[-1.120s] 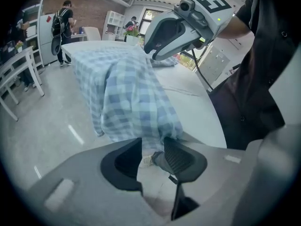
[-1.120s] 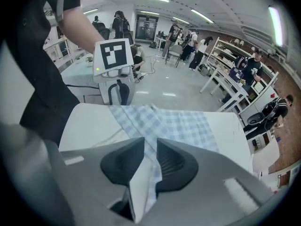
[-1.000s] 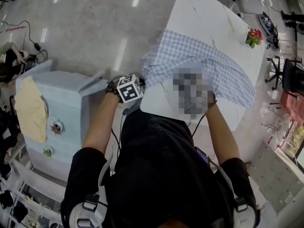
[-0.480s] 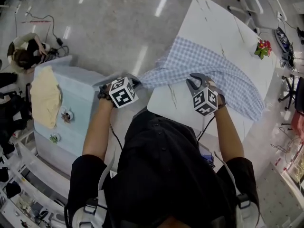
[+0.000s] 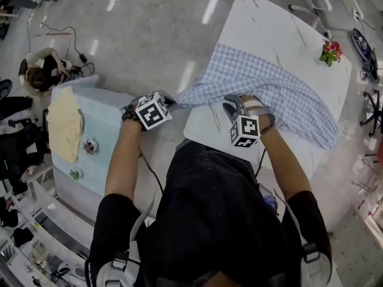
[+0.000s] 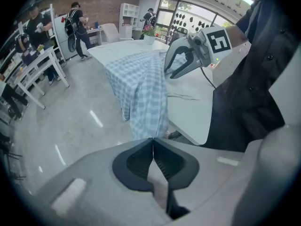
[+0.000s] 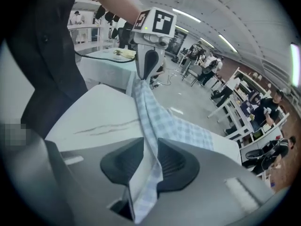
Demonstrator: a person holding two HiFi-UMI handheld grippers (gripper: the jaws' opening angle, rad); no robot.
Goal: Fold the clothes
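A blue-and-white checked shirt point(image 5: 269, 88) lies spread across the white table point(image 5: 281, 28), with one end pulled off the table's near left corner. My left gripper point(image 5: 170, 102) is shut on that end, out past the table edge; in the left gripper view the cloth point(image 6: 141, 93) runs away from the closed jaw tips point(image 6: 153, 142). My right gripper point(image 5: 234, 106) is over the table's near part, shut on the shirt's edge; the fabric point(image 7: 155, 121) passes between its pads point(image 7: 149, 160) and stretches taut to the left gripper point(image 7: 146, 62).
A pale blue box point(image 5: 102, 130) with a yellow cloth point(image 5: 64, 123) on it stands at the left, close to my left arm. A small flower pot point(image 5: 330, 51) sits at the table's far right. People point(image 5: 42, 73) and chairs point(image 6: 33, 74) are around the room.
My left gripper has lifted the shirt's end and drawn it off the table corner. My right gripper has shifted left along the near edge, and the cloth between the two is now stretched.
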